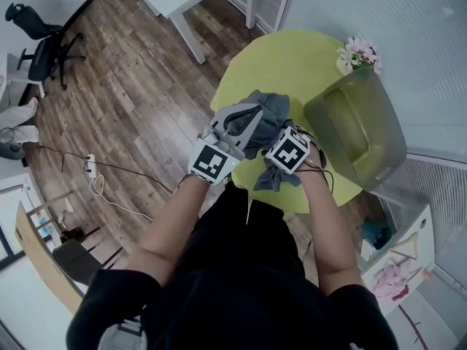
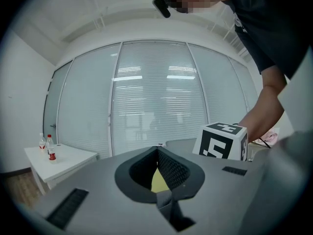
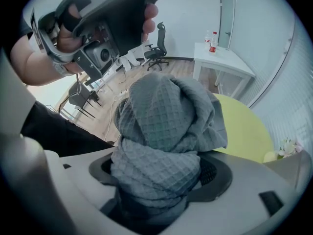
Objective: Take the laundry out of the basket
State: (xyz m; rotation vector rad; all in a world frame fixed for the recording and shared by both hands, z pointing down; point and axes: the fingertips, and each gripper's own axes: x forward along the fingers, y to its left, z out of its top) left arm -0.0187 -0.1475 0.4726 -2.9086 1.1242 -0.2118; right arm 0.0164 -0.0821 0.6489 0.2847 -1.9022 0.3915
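We see the grey waffle-weave towel (image 3: 166,116) already out of the basket (image 1: 379,148). It is bunched into a thick wad in the right hand-held gripper (image 3: 160,177), whose jaws stand wide because the wad fills the gap and presses on both pads. In the head view the wad hangs over the near edge of the round yellow counter (image 1: 321,68), with a loose tail drooping below that edge. The basket stands at the counter's right edge, apart from the towel, and its inside looks bare as far as we can make out. The left hand-held gripper (image 2: 157,151) is near the towel but grips none of it; its jaws meet at the tips, with only a slit of yellow counter showing behind them.

We judge the towel light, soft and quite limp. It will keep no shape and will sag and swing from wherever it is pinched. The textured weave should give the pads good friction, so slipping seems unlikely while a thick fold is held. The best hold is a doubled fold or a corner, not a single thin edge. To spread it, we would have the left hand-held gripper take a free corner of the drooping tail. The towel itself is not fragile, though the flowers (image 1: 359,53) at the far edge deserve room
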